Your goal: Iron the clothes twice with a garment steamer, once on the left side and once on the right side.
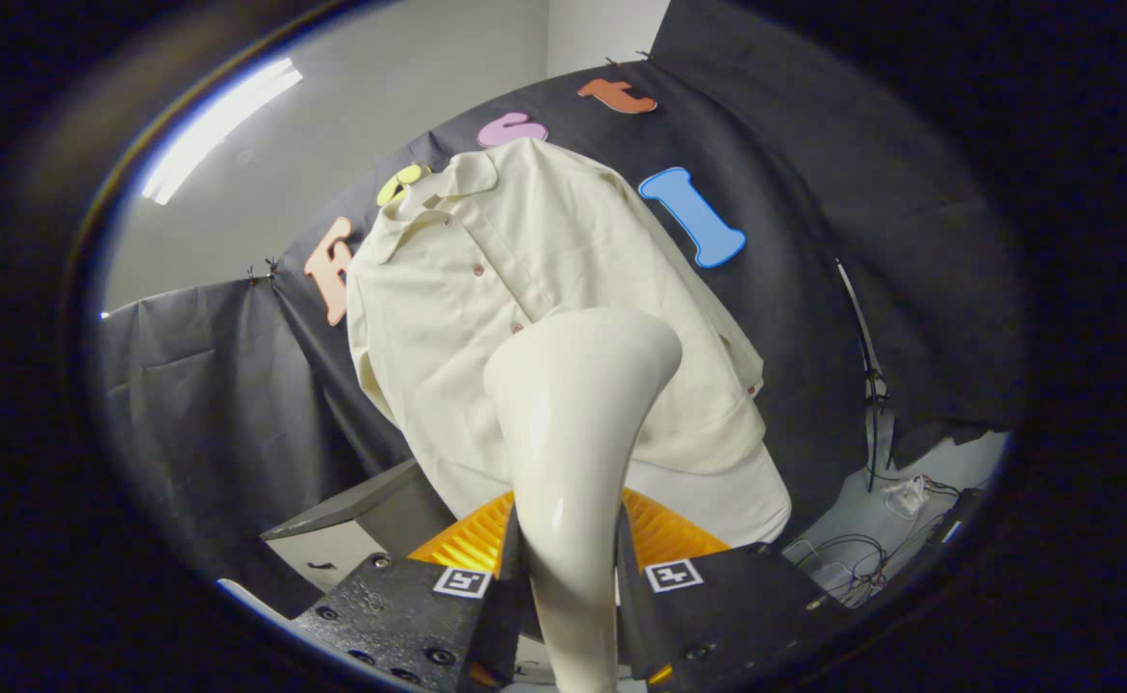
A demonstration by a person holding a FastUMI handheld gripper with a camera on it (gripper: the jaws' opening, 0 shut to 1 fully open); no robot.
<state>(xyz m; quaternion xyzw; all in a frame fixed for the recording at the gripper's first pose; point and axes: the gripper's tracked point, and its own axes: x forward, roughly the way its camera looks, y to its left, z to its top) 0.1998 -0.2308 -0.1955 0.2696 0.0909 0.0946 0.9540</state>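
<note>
A cream short-sleeved shirt [486, 318] with small red buttons hangs against the black booth wall, collar at the top. My gripper [568, 553] is shut on the glossy white garment steamer [573, 414], both fingers pressing its neck. The steamer's wide head rises just ahead of the fingers and sits in front of the shirt's lower middle, near the button line. Whether the head touches the cloth I cannot tell. The lower front of the shirt is hidden behind the steamer.
A grey box or table edge [361, 510] stands low to the left of the fingers. Cables [861, 558] lie on the white floor to the right. A ceiling light strip [221, 125] glows high on the left.
</note>
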